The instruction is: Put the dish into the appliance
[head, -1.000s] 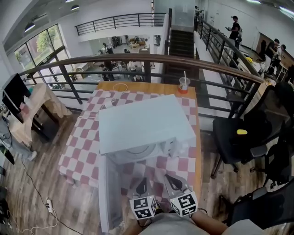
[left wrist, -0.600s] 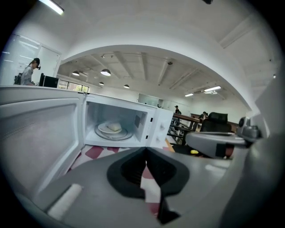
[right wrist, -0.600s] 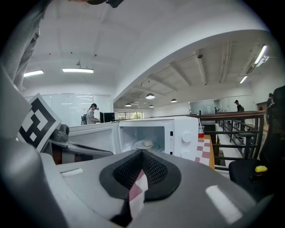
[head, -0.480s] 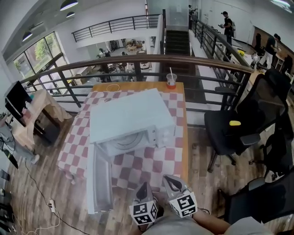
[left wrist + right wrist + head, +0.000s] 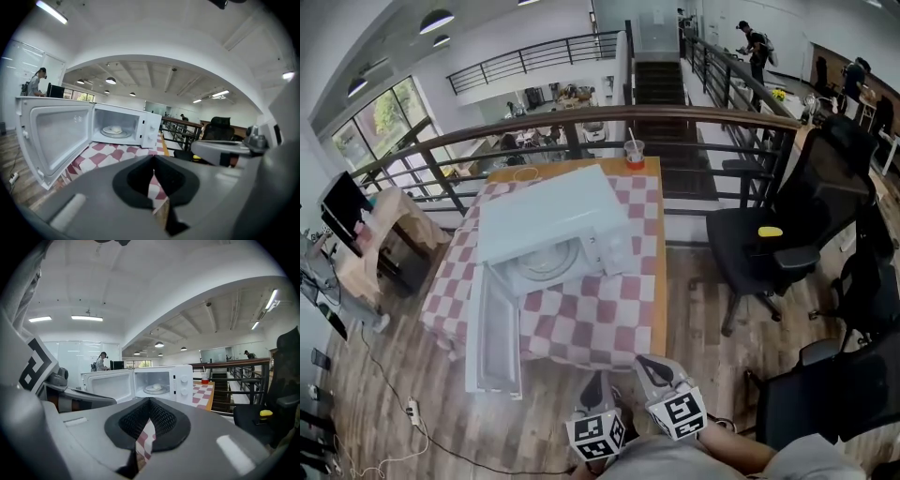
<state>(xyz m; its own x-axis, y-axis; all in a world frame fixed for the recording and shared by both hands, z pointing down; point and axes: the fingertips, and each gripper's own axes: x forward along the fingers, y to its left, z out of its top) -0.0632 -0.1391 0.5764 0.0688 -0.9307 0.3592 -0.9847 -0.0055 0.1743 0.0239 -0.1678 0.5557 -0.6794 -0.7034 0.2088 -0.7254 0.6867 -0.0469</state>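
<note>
Both claws are closed with nothing in them: the left gripper point(image 5: 594, 382) and right gripper point(image 5: 653, 367) each have their jaws pressed together, and only checked cloth shows behind the gap. I'm holding both low by my body, well apart from the table point(image 5: 609, 323).

The dish point(image 5: 114, 130) is already inside the microwave point(image 5: 551, 220), on the turntable, with a small pale lump on it. I judge the placing done.

Risks from here:
- The door point(image 5: 492, 330) hangs wide open, out past the table's near-left edge. If I step in carelessly, a gripper or my body can hit it and jolt the oven.
- If I close the door with shut jaws, the contact is hard and narrow. A push that's too fast can skid the microwave on the cloth or make the dish slide.
- The cup point(image 5: 634, 154) sits at the far edge, behind the oven. Shoving the oven back could tip it.
- A cable point(image 5: 405, 412) lies on the floor to the left and is a trip hazard.
</note>
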